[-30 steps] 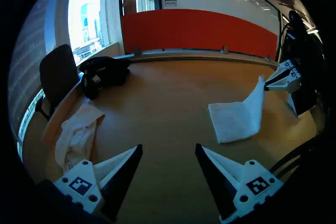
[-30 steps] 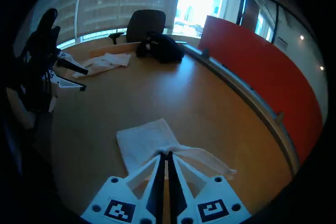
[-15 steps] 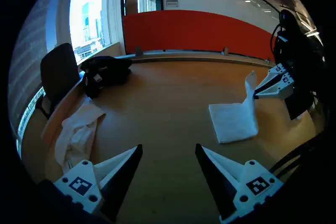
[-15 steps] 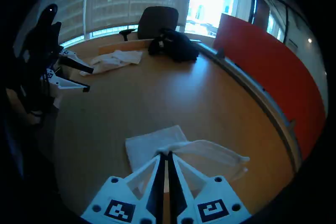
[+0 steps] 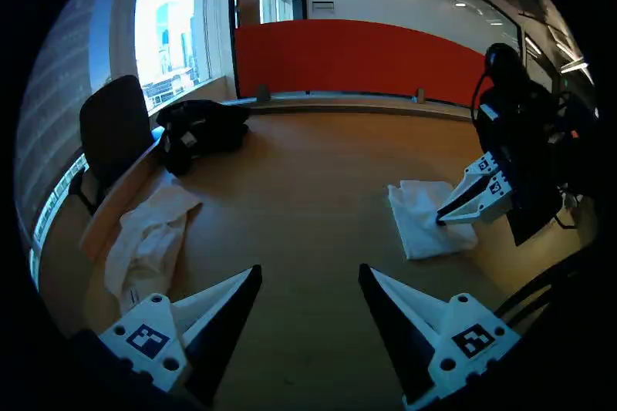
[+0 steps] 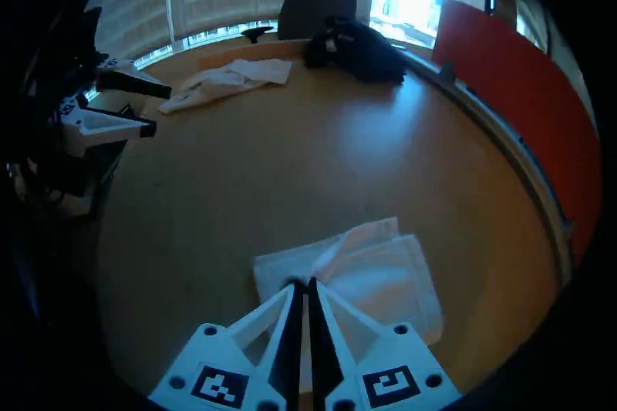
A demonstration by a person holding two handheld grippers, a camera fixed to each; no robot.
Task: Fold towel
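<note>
1. The towel [image 6: 370,272] [image 5: 420,214] lies on the wooden worktop [image 6: 270,172] [image 5: 308,180], doubled over on itself, with one rumpled layer on top of a flatter one.
2. The right hand-held gripper [image 6: 305,284] [image 5: 441,220] is down at the towel's near edge. Its two fingers are clenched together, and the cloth looks pinched between their tips.
3. The left hand-held gripper [image 5: 308,268] [image 6: 160,110] hangs over bare worktop well apart from the towel. Its fingers are spread wide and it grasps nothing.
4. Farther from the towel, toward the window side, a second white cloth [image 5: 150,237] [image 6: 227,79] lies crumpled near the worktop's edge.
5. Beyond that cloth, a black bag [image 5: 200,129] [image 6: 359,48] sits slumped on the worktop, and a dark office chair [image 5: 112,129] [image 6: 316,10] stands behind it.
6. On the far side of the towel from where I stand, a red partition [image 5: 362,56] [image 6: 532,102] runs along the back edge of the worktop.
</note>
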